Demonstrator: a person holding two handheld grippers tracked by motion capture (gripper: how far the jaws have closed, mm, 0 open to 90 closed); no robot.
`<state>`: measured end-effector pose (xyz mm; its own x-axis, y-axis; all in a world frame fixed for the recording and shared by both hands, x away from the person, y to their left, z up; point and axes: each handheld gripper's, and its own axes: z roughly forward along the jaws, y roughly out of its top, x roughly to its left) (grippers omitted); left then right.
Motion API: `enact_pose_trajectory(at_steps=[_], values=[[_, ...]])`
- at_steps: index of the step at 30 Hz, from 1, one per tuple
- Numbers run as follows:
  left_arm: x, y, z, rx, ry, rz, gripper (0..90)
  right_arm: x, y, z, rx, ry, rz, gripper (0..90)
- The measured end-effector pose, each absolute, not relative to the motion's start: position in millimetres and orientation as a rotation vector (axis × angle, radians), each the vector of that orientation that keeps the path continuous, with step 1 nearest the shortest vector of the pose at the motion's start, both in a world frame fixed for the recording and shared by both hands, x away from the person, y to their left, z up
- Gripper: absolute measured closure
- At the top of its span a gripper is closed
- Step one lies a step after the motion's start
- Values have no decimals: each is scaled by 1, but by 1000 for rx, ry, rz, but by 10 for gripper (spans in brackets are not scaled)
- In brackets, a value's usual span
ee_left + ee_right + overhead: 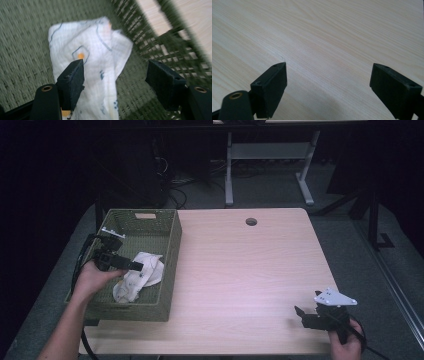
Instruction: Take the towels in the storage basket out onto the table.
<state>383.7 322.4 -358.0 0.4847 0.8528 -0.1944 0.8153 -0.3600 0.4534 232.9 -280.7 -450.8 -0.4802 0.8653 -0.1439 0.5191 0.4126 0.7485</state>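
Room dim; surroundings near black. Light falls from above onto the table [240, 270], pale sheen mid-surface. Left gripper view motion-blurred, worst at the basket [175, 50] wall. Right gripper view sharp, soft shadow at bottom.

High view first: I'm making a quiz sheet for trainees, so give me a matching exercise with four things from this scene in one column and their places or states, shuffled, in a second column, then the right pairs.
Things:
1. white cloth
2. green basket
3. left gripper
4. right gripper

Places or states:
A. open above bare wood at the table's near right corner
B. lying crumpled inside the basket
C. standing on the table's left side
D. open, reaching into the basket just over the cloth

Pairs: 1-B, 2-C, 3-D, 4-A
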Motion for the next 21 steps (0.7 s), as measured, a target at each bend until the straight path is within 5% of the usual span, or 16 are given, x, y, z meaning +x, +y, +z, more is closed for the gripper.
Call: enact_pose_trajectory(at_steps=[21], values=[[411, 305, -409, 2516, 1565, 74, 448, 233, -280, -450, 1168, 2151, 880, 139]])
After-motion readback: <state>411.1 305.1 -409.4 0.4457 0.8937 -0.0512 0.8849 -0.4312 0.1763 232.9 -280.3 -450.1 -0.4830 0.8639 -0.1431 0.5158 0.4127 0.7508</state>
